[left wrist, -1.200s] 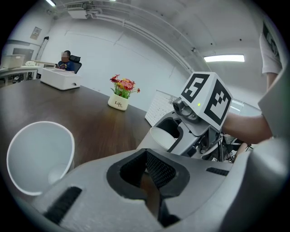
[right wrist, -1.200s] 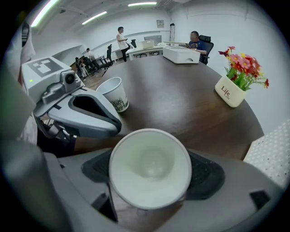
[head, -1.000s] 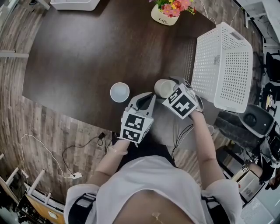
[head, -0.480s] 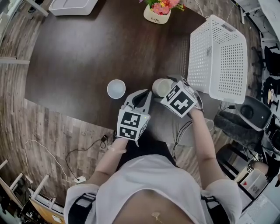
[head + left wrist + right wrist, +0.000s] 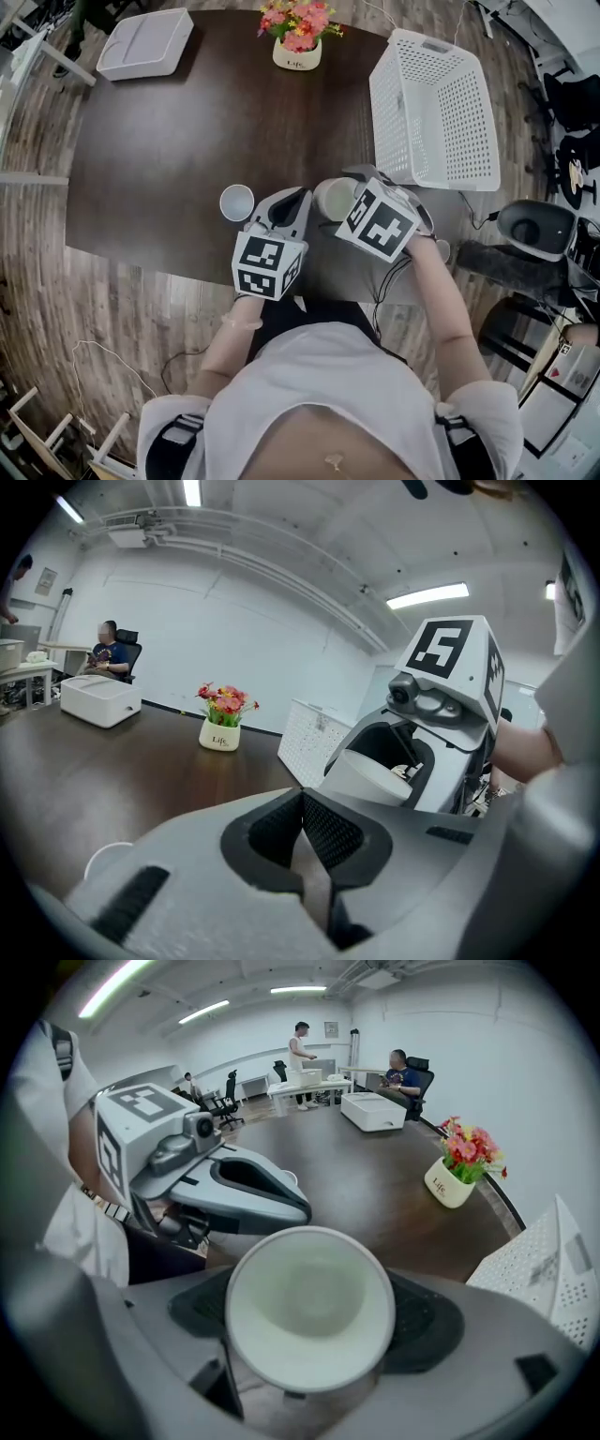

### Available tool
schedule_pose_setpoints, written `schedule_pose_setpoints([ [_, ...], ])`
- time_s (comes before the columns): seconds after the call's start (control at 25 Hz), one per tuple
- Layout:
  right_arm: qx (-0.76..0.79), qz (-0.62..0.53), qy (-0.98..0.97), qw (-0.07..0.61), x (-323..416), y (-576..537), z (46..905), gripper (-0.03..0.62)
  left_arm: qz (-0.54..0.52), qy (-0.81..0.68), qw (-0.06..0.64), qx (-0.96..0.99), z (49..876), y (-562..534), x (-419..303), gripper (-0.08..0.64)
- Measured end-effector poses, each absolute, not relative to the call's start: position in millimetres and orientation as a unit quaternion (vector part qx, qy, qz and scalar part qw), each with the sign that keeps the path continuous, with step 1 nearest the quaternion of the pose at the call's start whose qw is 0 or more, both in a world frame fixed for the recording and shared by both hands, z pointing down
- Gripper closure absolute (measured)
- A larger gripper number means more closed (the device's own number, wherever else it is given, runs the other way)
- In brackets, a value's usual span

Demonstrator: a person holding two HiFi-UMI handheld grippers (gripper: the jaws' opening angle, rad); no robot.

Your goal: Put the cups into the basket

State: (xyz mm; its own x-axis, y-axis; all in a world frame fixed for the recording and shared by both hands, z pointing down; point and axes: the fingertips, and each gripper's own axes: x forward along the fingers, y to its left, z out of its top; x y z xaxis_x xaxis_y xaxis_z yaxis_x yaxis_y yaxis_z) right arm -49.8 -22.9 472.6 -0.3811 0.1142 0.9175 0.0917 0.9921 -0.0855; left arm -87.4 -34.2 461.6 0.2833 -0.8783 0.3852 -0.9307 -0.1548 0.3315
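Between the pads of the right tool (image 5: 343,195) sits a white cup (image 5: 309,1309), clenched from both sides with its open mouth turned toward that tool's camera; the inside looks empty. In the head view the cup hangs over the near part of the dark counter (image 5: 169,141), and I cannot tell whether its base touches the wood. Just beside it, on the person's left, the left tool (image 5: 305,841) has its jaws pressed together with nothing between them, its tip pointing across the counter and close to the right tool's side.

A second cup (image 5: 236,202), also white and standing upright with its mouth up, rests on the counter just left of the left tool's tip, apart from it. The basket (image 5: 389,122), white with perforated walls, stands on the counter's right end, beyond the right tool and a little farther from the person; nothing shows inside it. At the far edge, near the middle, a white flower pot (image 5: 295,56) holds pink and orange blooms, and a flat white box (image 5: 145,44) lies at the far left corner. In the right gripper view, people sit and stand at desks in the room beyond the counter
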Motion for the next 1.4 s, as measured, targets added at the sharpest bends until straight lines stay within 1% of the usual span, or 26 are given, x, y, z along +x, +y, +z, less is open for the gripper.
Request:
schedule_pose_setpoints([
  [0.08, -0.071, 0.004, -0.836, 0.544, -46.4, -13.8, 454.4, 0.169, 0.053, -0.582, 0.257, 0.769, 448.1, -31.4, -81.2, 0.549],
  [0.28, -0.072, -0.024, -0.833, 0.548, -18.6, -6.0, 427.2, 0.169, 0.080, -0.529, 0.261, 0.804, 425.6, -35.9, -54.8, 0.549],
  [0.56, -0.030, 0.005, -0.826, 0.563, 48.7, -19.9, 411.2, 0.169, 0.143, -0.446, 0.243, 0.849, 407.6, -65.2, 2.7, 0.549],
  [0.72, 0.005, 0.027, -0.817, 0.576, 90.2, -28.0, 409.8, 0.169, 0.161, -0.415, 0.226, 0.866, 398.0, -83.0, 27.3, 0.549],
  [0.84, 0.020, 0.042, -0.819, 0.572, 110.0, -31.3, 407.9, 0.169, 0.159, -0.403, 0.225, 0.873, 394.0, -89.2, 46.5, 0.549],
  [0.96, 0.024, 0.049, -0.825, 0.563, 117.7, -35.5, 401.5, 0.169, 0.163, -0.392, 0.224, 0.877, 393.9, -90.9, 62.6, 0.549],
  [1.08, 0.020, 0.039, -0.829, 0.557, 117.8, -45.8, 388.3, 0.170, 0.177, -0.386, 0.209, 0.881, 392.7, -97.4, 65.7, 0.549],
  [1.4, 0.003, -0.015, -0.831, 0.555, 105.0, -101.5, 346.1, 0.170, 0.202, -0.404, 0.171, 0.876, 376.4, -146.8, 39.6, 0.549],
])
